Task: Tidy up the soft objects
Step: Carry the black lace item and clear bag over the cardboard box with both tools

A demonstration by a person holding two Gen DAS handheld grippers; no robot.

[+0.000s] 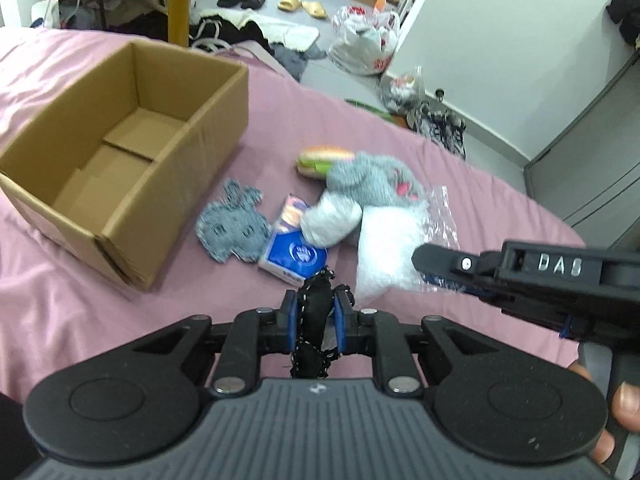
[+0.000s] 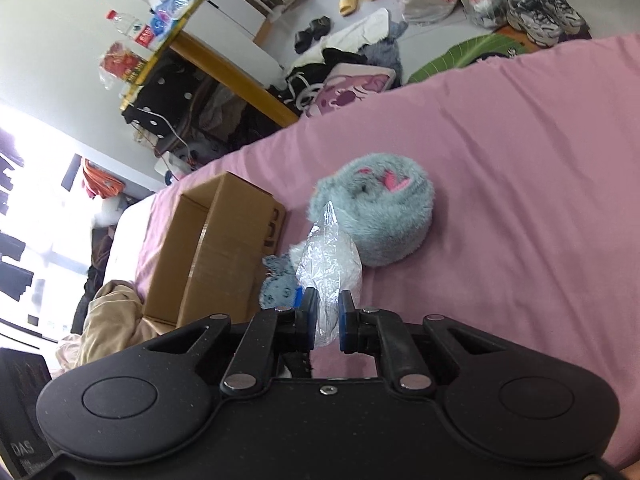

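My left gripper [image 1: 316, 300] is shut on a black fabric piece [image 1: 314, 322] with pale stitching, held above the pink sheet. Just ahead lie a blue tissue pack [image 1: 294, 258], a grey knitted rabbit-shaped cloth [image 1: 234, 226], a white sock [image 1: 332, 220], a grey fluffy plush [image 1: 372, 178] and a soft burger toy [image 1: 324, 158]. An open cardboard box [image 1: 120, 140] stands to the left, with nothing inside. My right gripper [image 2: 327, 300] is shut on a clear plastic bag of white filling [image 2: 330, 256]; the same bag [image 1: 388, 248] shows in the left wrist view. The plush [image 2: 380, 216] and the box [image 2: 216, 248] lie beyond it.
Everything rests on a bed with a pink sheet [image 2: 520, 200]. A hand [image 1: 624, 408] holds the right gripper's handle. Beige cloth [image 2: 108, 320] lies beside the box. Beyond the bed's far edge the floor holds bags, shoes [image 2: 544, 16] and clothes.
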